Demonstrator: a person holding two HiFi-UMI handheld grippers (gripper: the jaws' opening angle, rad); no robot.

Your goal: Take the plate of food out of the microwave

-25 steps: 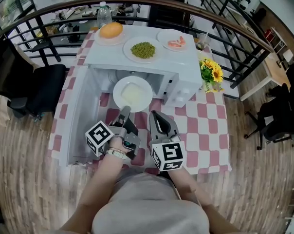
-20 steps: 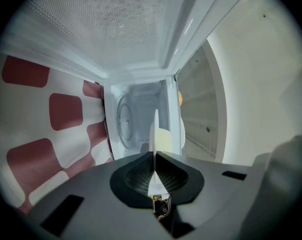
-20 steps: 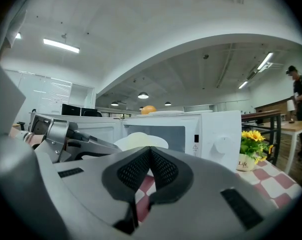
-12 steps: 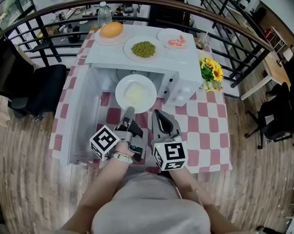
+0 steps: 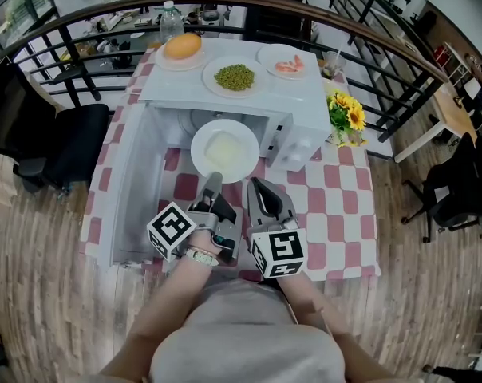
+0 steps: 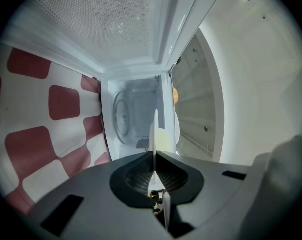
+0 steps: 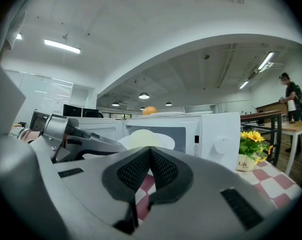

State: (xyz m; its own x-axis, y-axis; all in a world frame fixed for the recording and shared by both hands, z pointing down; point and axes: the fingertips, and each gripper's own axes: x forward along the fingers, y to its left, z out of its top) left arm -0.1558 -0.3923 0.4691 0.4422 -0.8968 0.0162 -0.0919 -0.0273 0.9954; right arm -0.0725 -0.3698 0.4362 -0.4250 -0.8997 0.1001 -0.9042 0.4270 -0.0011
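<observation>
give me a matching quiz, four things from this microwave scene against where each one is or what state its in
Things:
1 peas
2 flowers
3 plate of pale food
4 right tool

Places or states:
a shut on nothing
b clamped by its rim in the left tool
c on top of the microwave
d on the checked cloth, right of the microwave

Pairs: 1-c, 2-d, 3-b, 4-a

Potted sunflowers point(image 5: 346, 115) on checked cloth point(image 5: 337, 207), black chair point(image 5: 70, 147) alongside
</observation>
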